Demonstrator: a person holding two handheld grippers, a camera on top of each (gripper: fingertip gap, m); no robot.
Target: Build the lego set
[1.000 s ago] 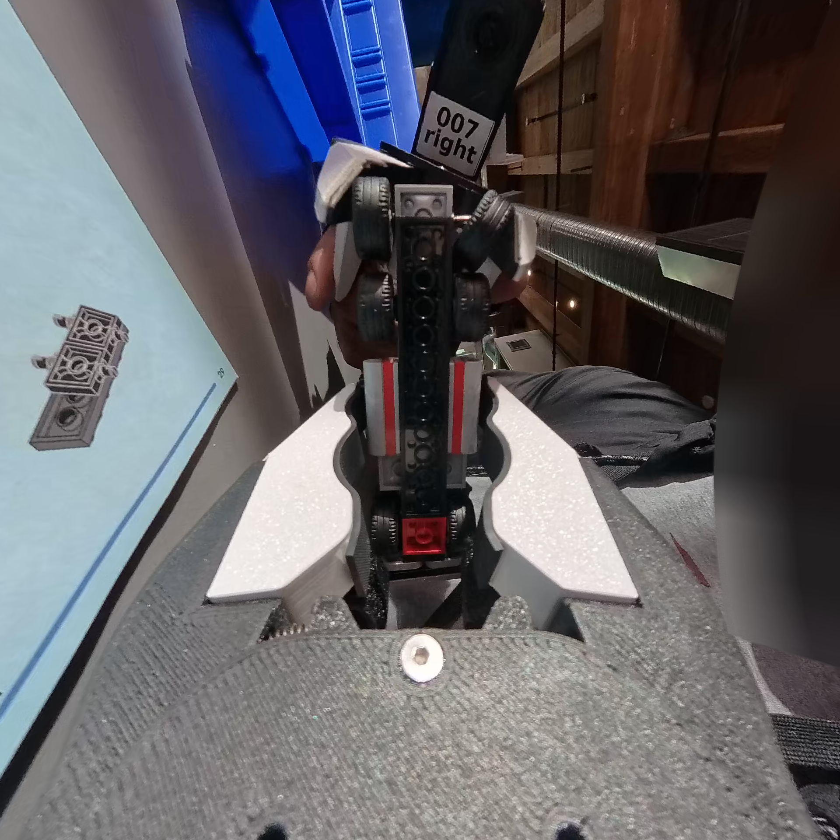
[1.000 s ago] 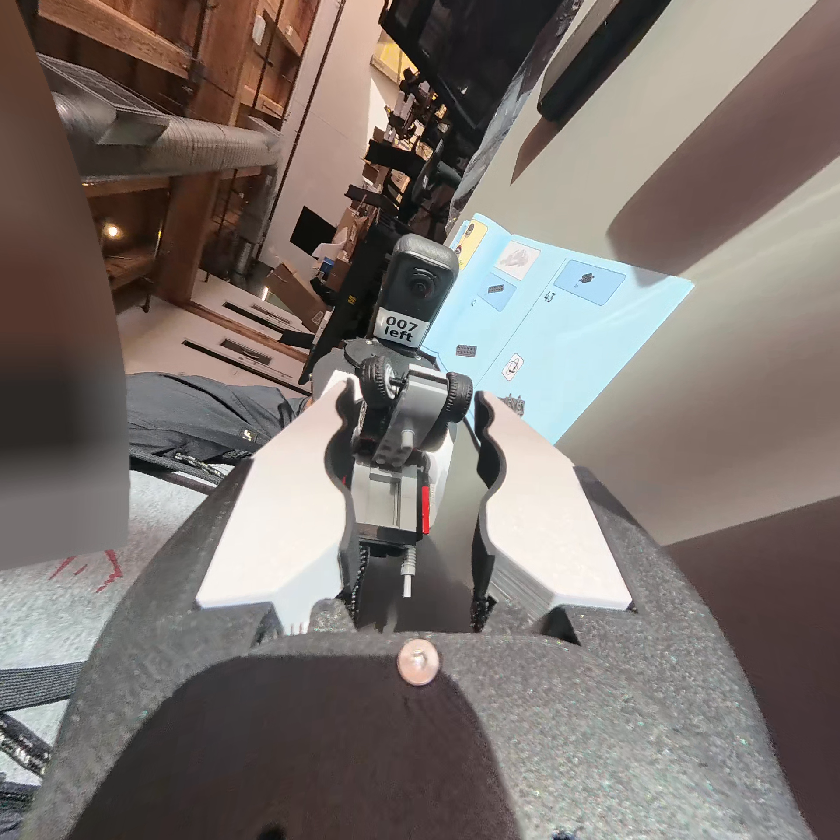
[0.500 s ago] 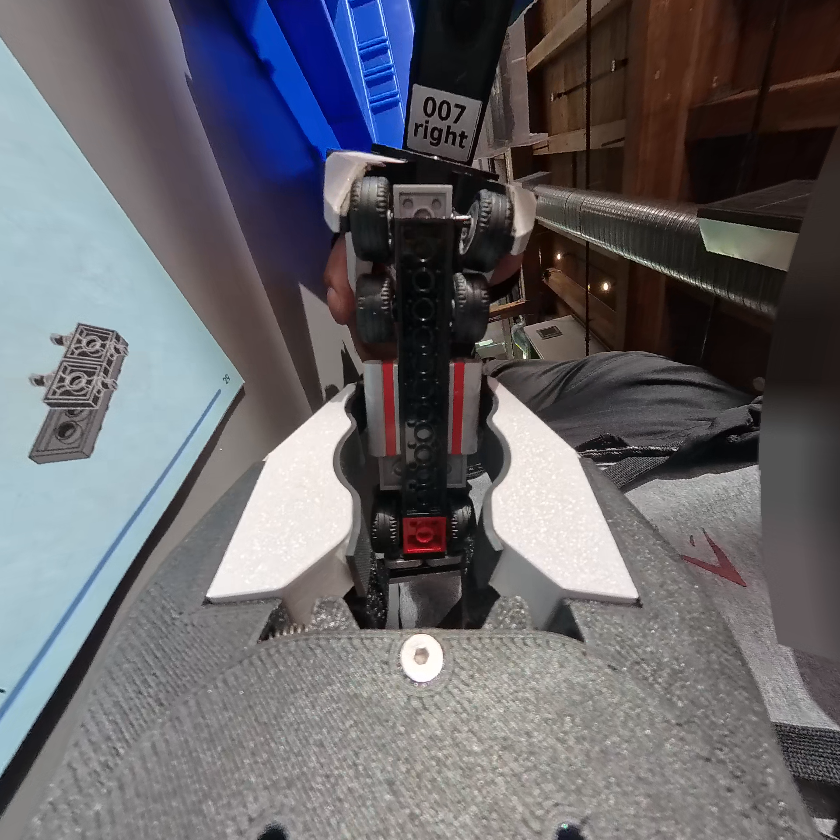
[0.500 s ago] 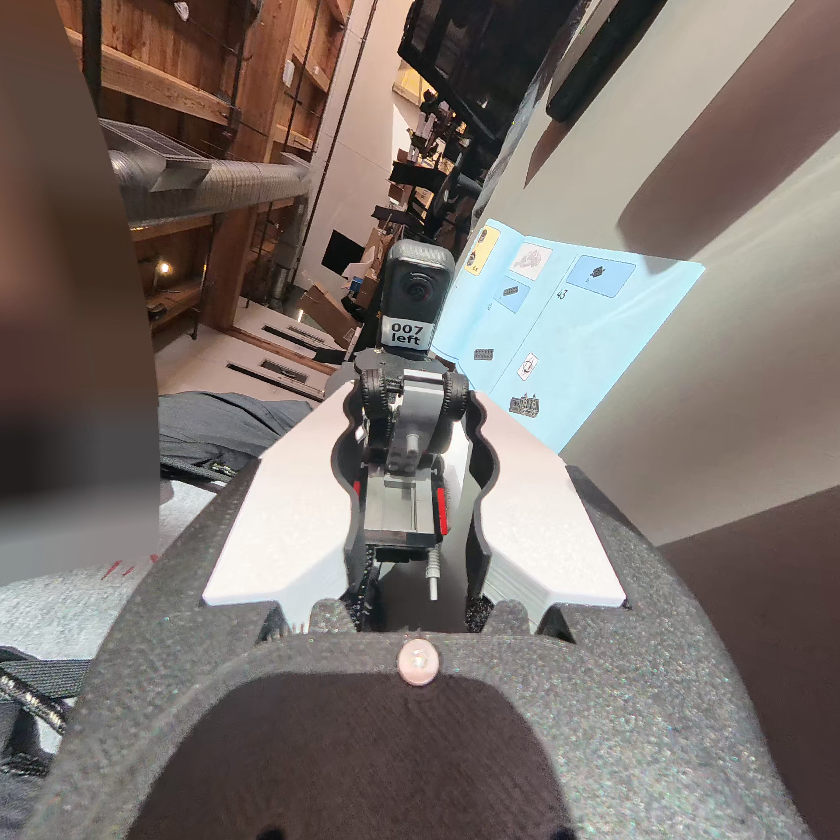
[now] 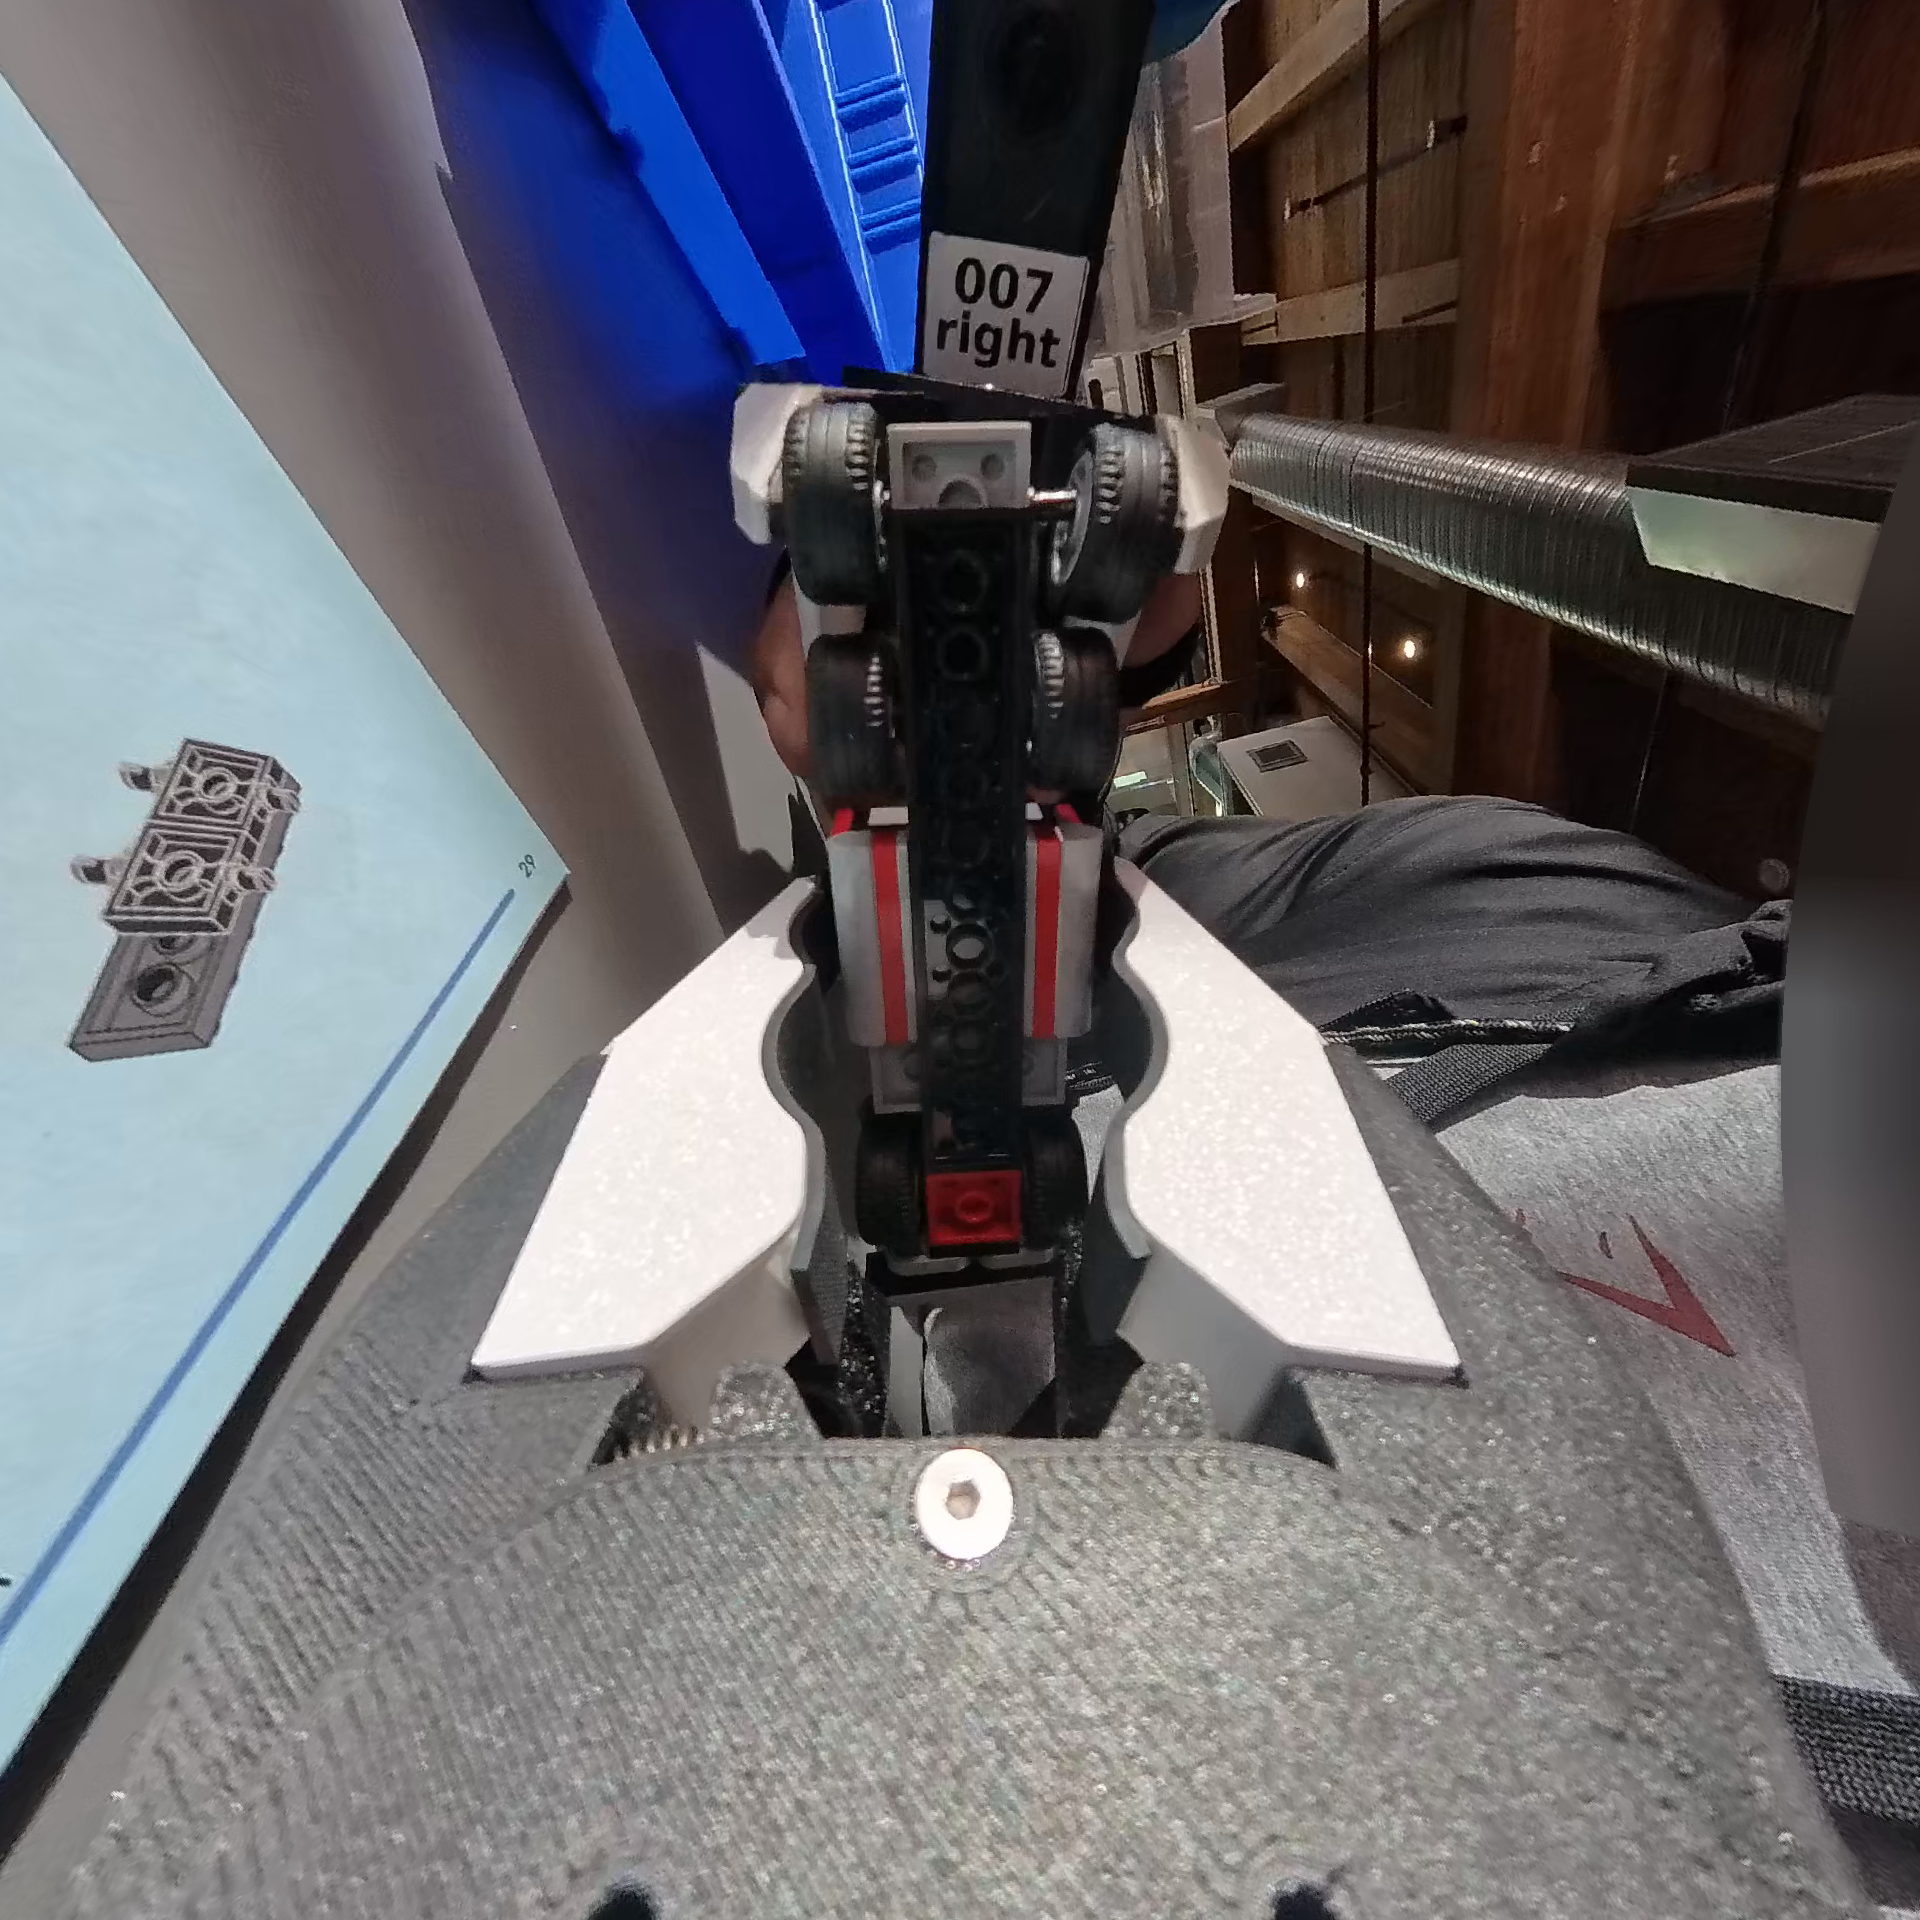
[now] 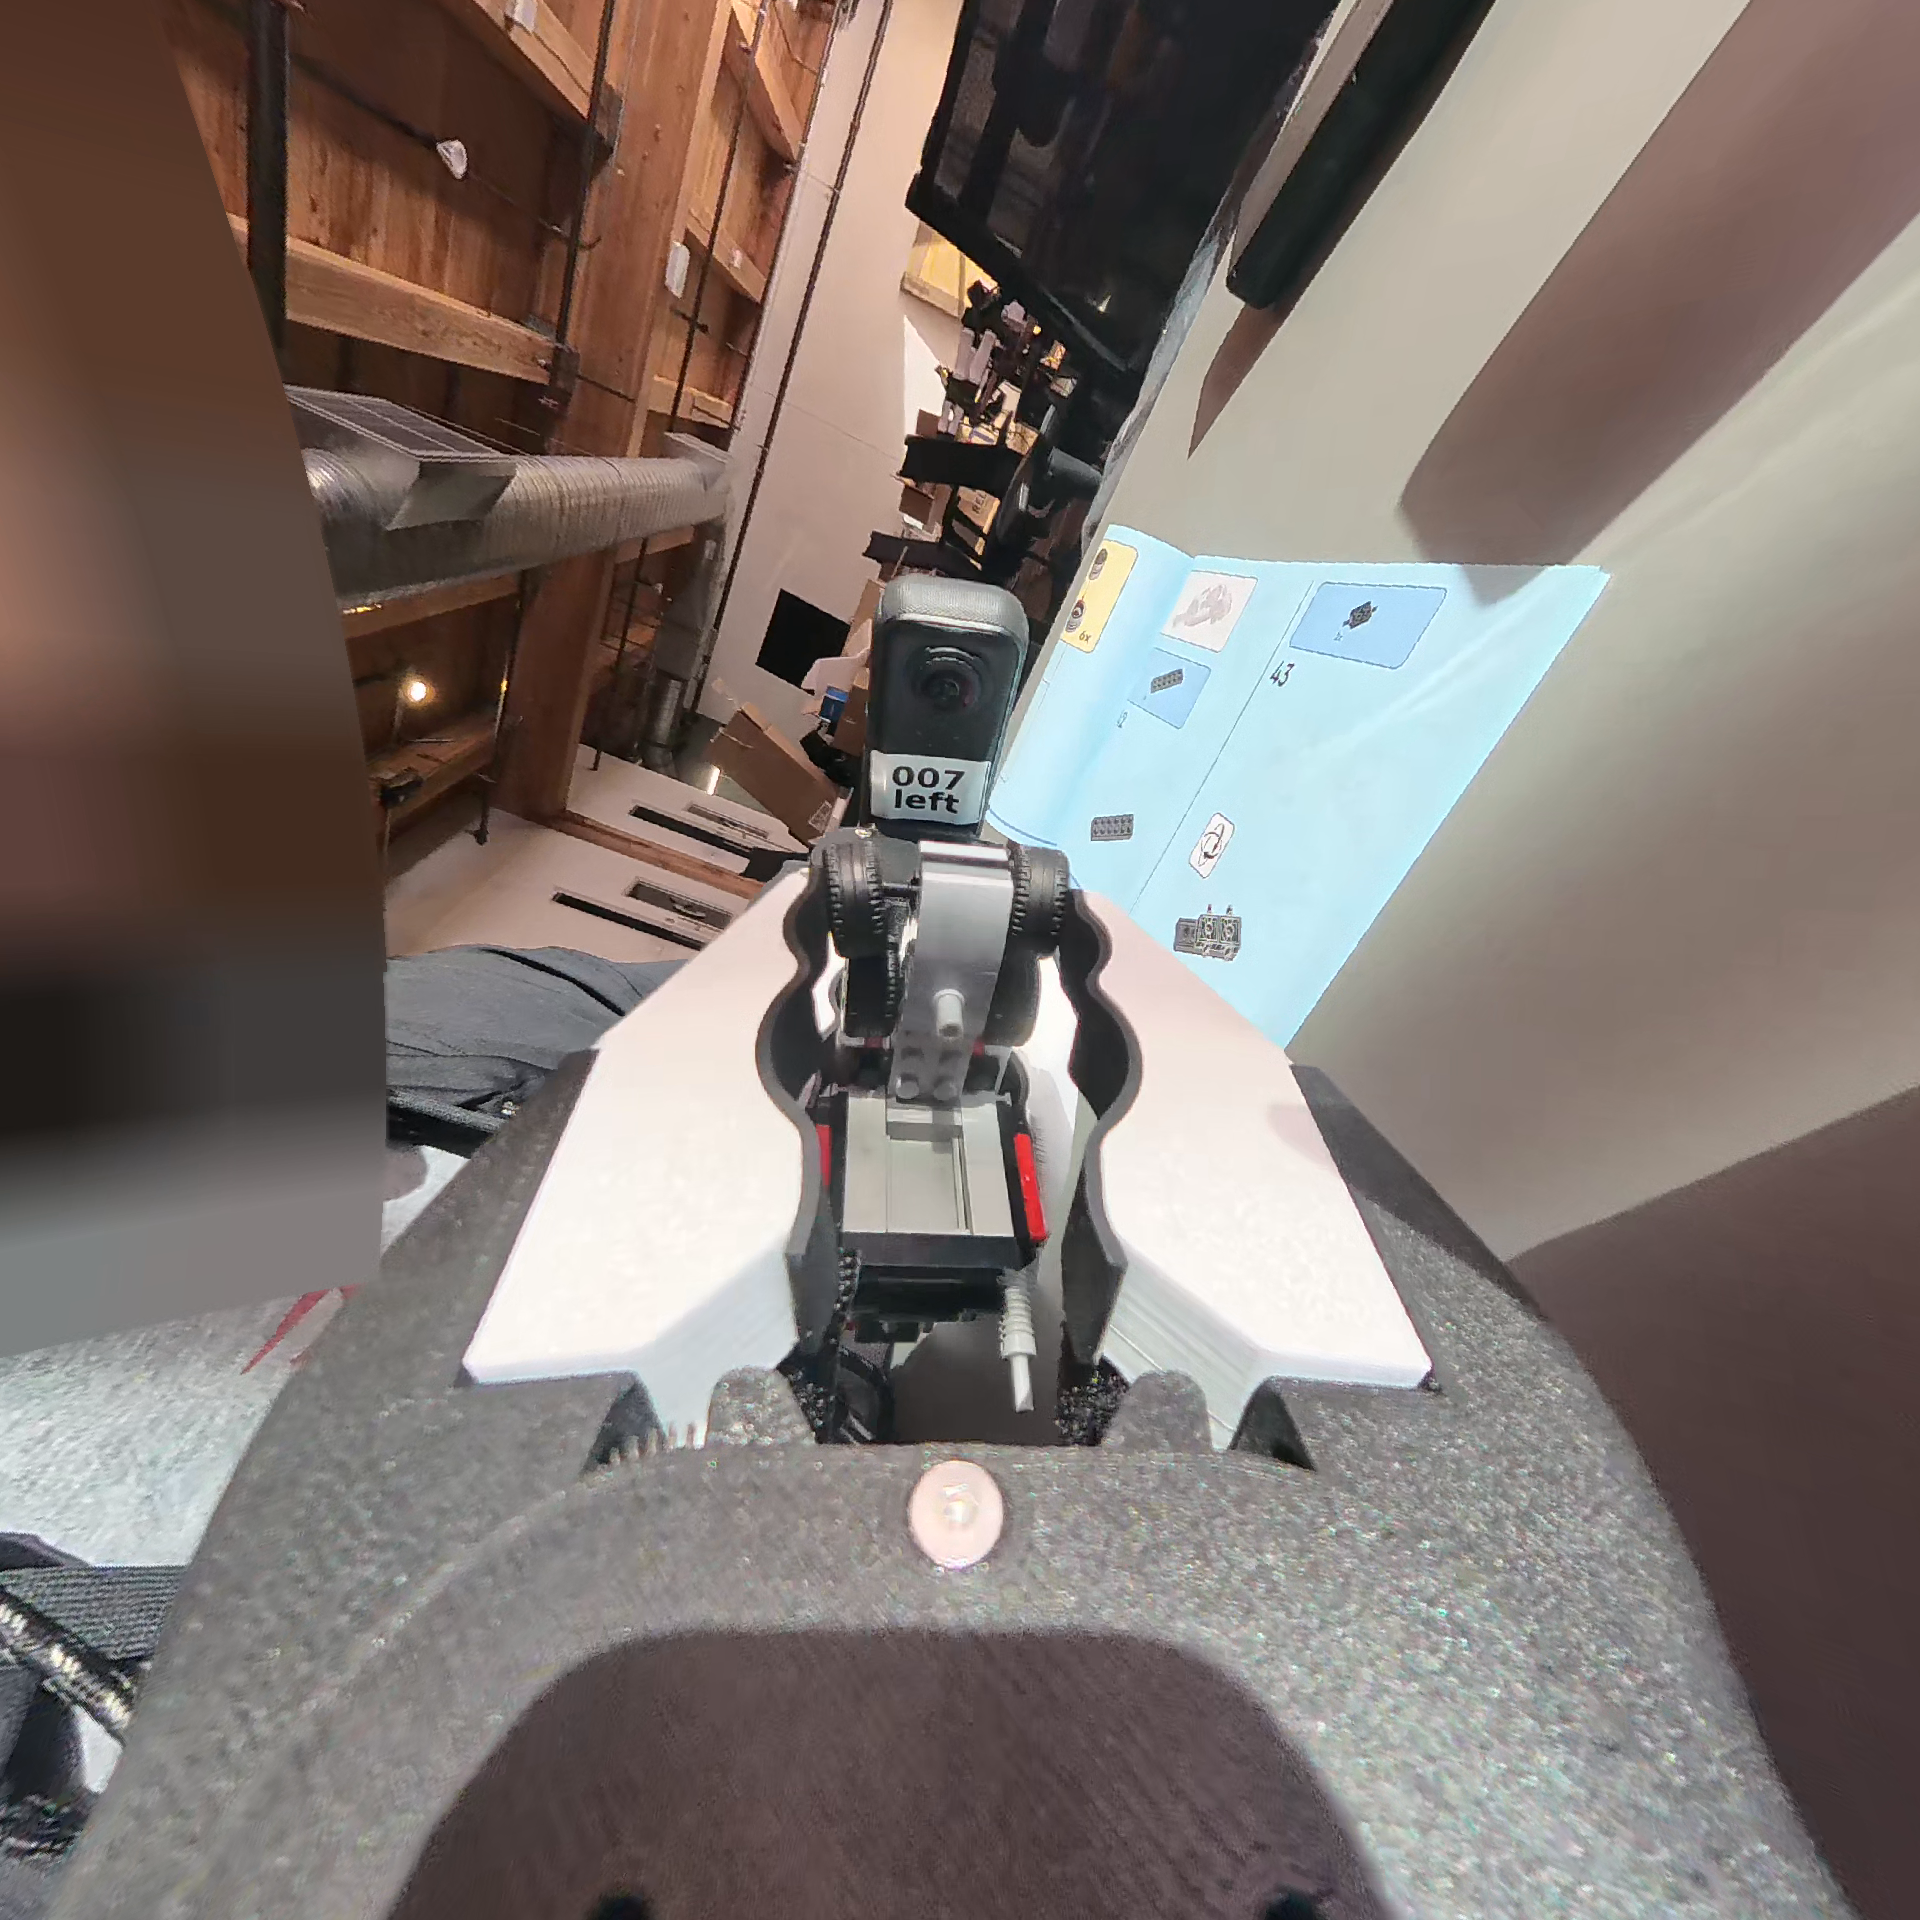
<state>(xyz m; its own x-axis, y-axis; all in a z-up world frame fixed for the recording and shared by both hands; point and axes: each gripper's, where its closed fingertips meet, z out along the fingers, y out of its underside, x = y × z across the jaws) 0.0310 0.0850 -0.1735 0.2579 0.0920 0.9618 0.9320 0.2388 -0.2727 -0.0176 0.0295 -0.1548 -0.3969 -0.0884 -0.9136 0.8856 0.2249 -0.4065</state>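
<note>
Lego truck [image 5: 966, 935]: long black chassis plate, grey body with red stripes, black wheels, red plate near the bottom end. Centre of the left wrist view, underside facing the camera, held off the table between both tools.

Left gripper [image 5: 961, 914]: white fingers [image 5: 675, 1143] pinching the grey-and-red body from both sides, lower centre of frame.

Right gripper [image 6: 940, 935]: white fingers [image 6: 665, 1164] pressed against the other end of the truck [image 6: 935, 1091]; wheels sit at the fingertips, a grey peg points at the camera. In the left wrist view its white tips [image 5: 764, 457] flank the top pair of wheels, upper centre.

Booklet [image 5: 208, 831]: light blue page with a grey brick drawing, left edge of the left wrist view; also upper right of the right wrist view [image 6: 1351, 748].

Blue crate [image 5: 727, 156]: top centre-left, left wrist view.

Duct [image 5: 1507, 540]: ribbed silver, right side, against wooden shelving.

Dark garment [image 5: 1455, 914]: right of centre, behind the fingers.
</note>
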